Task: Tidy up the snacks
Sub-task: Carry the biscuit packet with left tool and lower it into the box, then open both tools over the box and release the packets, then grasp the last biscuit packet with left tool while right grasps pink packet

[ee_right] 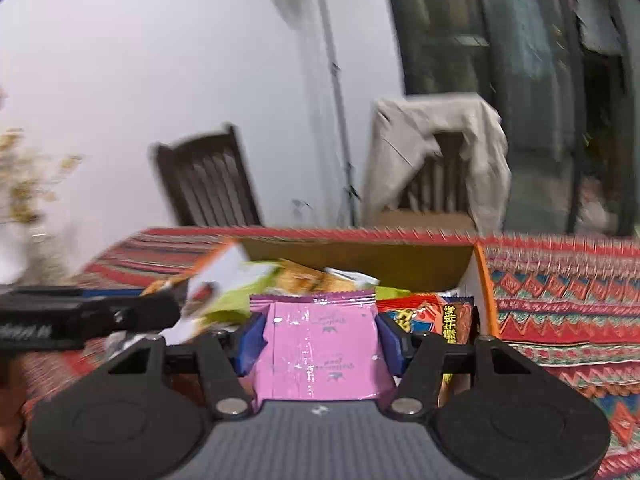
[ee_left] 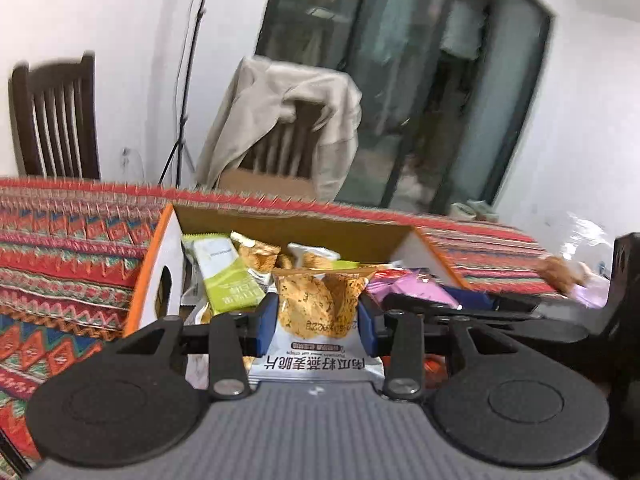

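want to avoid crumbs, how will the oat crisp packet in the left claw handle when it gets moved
The oat crisp packet is probably light and floppy: it is a thin film pouch. The round crisps printed on it suggest brittle contents, so the left claw, shut across its middle, could crack them if it squeezes hard. The glossy film may slip a little.

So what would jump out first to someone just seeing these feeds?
Each claw grips a snack: the left claw pinches an oat crisp packet, the right claw a pink packet. Both hang over the cardboard box of mixed snacks on the bright patterned tablecloth.
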